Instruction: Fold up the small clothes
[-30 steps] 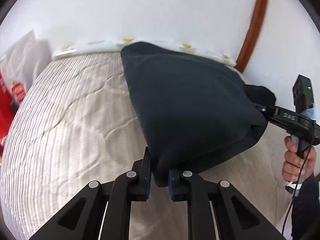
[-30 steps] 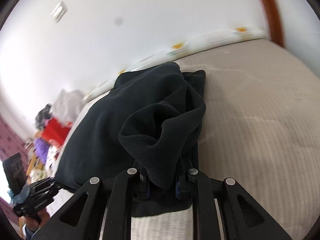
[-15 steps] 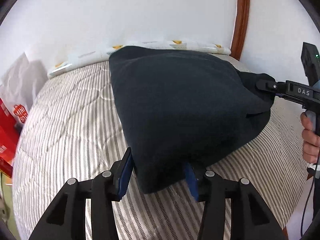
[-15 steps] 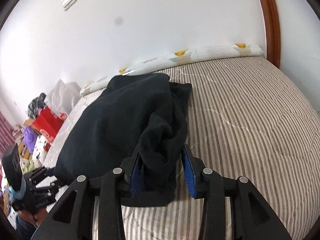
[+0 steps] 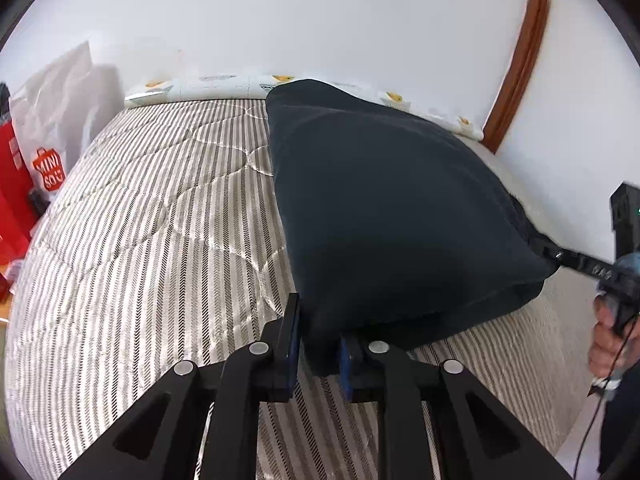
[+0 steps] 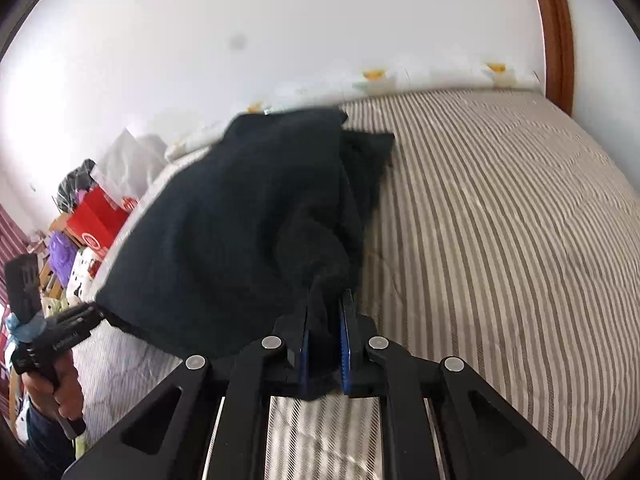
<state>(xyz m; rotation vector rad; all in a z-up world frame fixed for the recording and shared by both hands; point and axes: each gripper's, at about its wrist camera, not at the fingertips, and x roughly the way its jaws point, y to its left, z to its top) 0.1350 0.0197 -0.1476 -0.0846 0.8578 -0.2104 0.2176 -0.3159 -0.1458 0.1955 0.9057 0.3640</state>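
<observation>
**Dark garment held at two near corners**

Dark garment lies on the striped mattress, its long axis running toward the far wall. Left gripper pinches one near corner; right gripper is clamped on the other.

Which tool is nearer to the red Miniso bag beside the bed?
Left. The left tool grips the dark garment on the bed side toward the red bag; the right tool grips its opposite corner, farther away.

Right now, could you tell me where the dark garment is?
The dark garment is on the striped mattress, with near corners pinched in the left claw and right claw.
</observation>
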